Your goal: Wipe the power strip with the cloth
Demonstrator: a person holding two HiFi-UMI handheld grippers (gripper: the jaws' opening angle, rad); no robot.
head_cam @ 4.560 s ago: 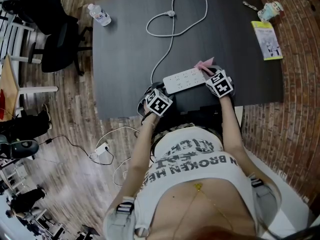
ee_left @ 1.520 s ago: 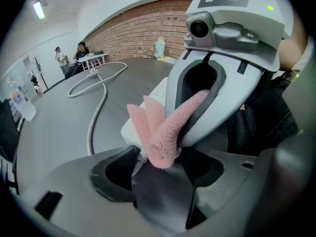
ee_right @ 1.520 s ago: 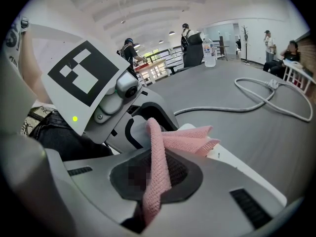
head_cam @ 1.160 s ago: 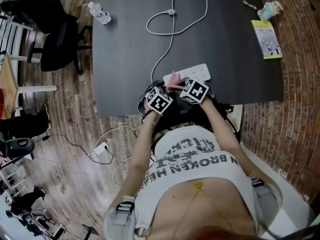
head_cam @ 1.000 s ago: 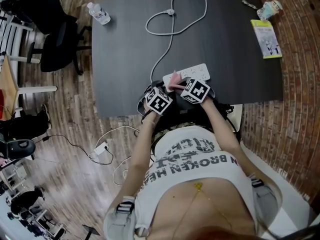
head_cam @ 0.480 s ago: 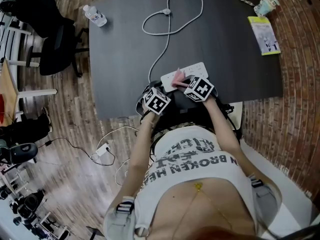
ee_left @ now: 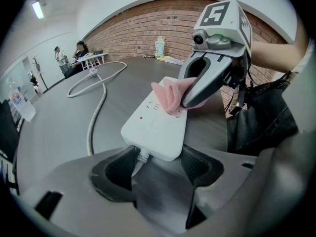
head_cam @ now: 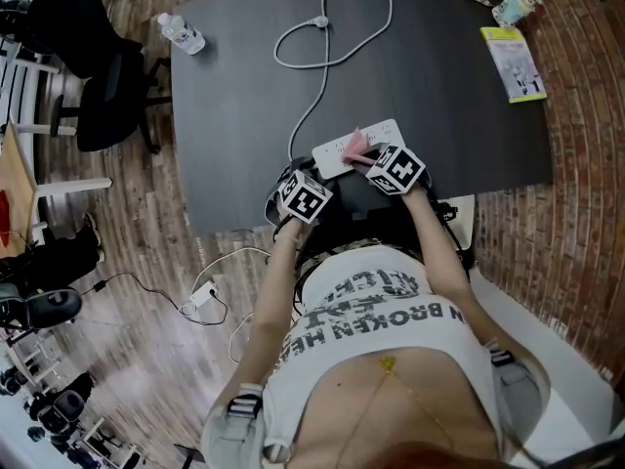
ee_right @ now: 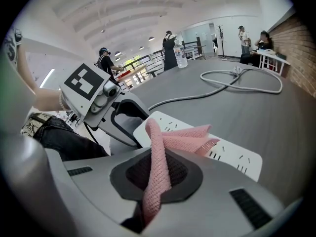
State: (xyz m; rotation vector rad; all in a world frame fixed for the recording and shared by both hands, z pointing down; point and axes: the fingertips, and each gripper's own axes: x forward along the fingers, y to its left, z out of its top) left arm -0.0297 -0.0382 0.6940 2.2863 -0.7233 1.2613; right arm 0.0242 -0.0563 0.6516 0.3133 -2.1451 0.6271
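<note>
Since the earlier frames the right gripper point(head_cam: 376, 159) has carried the cloth point(ee_right: 183, 138) from the strip's far end to its cord end and back toward mid-length. Its jaws are clenched on the cloth, which rests on the top face of the power strip point(ee_left: 157, 127). The left gripper point(ee_left: 159, 168) clamps the strip's cord end on the table point(head_cam: 449, 76). Judgement: the top face appears largely covered; the sides may remain.

White lettered T-shirt point(head_cam: 371, 345), dark jeans point(ee_left: 261, 127)
</note>
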